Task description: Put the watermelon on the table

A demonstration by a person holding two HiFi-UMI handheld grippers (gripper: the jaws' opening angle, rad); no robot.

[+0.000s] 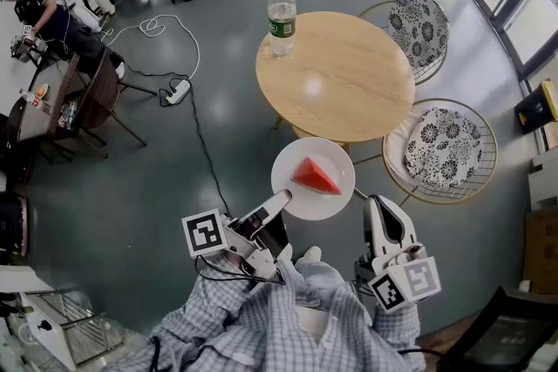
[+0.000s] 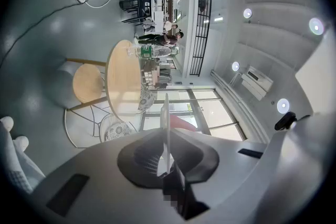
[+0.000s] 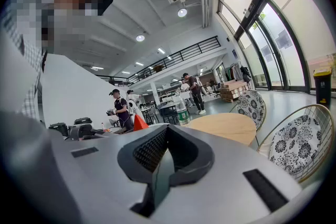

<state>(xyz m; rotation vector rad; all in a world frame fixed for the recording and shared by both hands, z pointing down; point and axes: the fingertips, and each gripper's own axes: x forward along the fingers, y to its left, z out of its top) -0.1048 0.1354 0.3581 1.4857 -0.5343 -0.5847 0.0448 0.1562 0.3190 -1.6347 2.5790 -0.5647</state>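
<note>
A red watermelon slice (image 1: 316, 176) lies on a white plate (image 1: 284, 163), which hangs in the air just in front of the round wooden table (image 1: 336, 74). My left gripper (image 1: 281, 203) is shut on the plate's near-left rim. In the left gripper view the plate (image 2: 167, 113) shows edge-on between the jaws, with the watermelon (image 2: 181, 122) behind it. My right gripper (image 1: 377, 206) hovers to the right of the plate, apart from it. The right gripper view shows its jaws (image 3: 167, 134) shut with nothing between them, and the table (image 3: 223, 126) ahead.
A clear water bottle (image 1: 281, 13) stands at the table's far left edge. Two wire chairs with patterned cushions (image 1: 418, 26) (image 1: 443, 148) stand to the right of the table. A power strip with cables (image 1: 179, 90) lies on the floor at the left. People are seated at desks at the far left.
</note>
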